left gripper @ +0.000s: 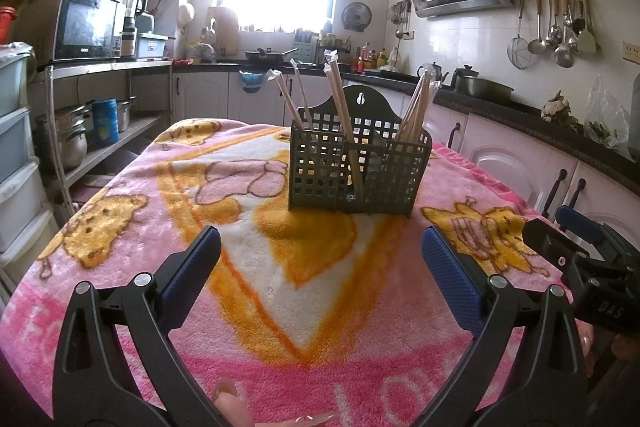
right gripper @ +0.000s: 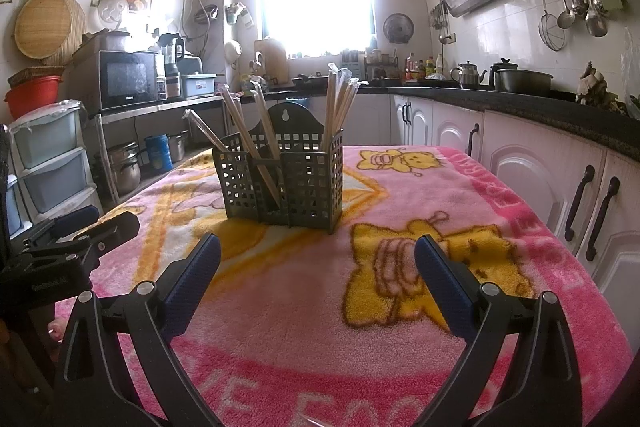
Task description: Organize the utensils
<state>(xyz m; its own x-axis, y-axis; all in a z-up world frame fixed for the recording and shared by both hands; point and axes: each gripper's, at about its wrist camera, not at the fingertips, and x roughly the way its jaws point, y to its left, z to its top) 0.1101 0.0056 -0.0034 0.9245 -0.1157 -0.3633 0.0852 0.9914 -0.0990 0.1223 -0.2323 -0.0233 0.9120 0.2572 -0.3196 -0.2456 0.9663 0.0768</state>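
A dark grey perforated utensil caddy point(left gripper: 320, 183) point(right gripper: 312, 187) stands upright on a pink cartoon blanket point(left gripper: 132, 255) point(right gripper: 304, 307). Several wrapped wooden chopsticks point(left gripper: 344, 107) point(right gripper: 338, 107) lean out of its compartments, some to the left, a bunch to the right. My left gripper point(left gripper: 320, 263) is open, a good way short of the caddy, nothing between its blue pads. My right gripper point(right gripper: 318, 271) is open too, empty, in front of the caddy. In the left wrist view the other gripper point(left gripper: 584, 259) shows at the right edge; in the right wrist view its counterpart point(right gripper: 76, 243) sits at the left.
White cabinets with dark handles point(right gripper: 576, 203) and a black counter point(right gripper: 520, 103) run close along the table's right side. A shelf with a microwave point(left gripper: 86, 23) and pots, plus plastic drawers point(right gripper: 52, 163), stand left. Fingers point(left gripper: 232, 403) show at the bottom.
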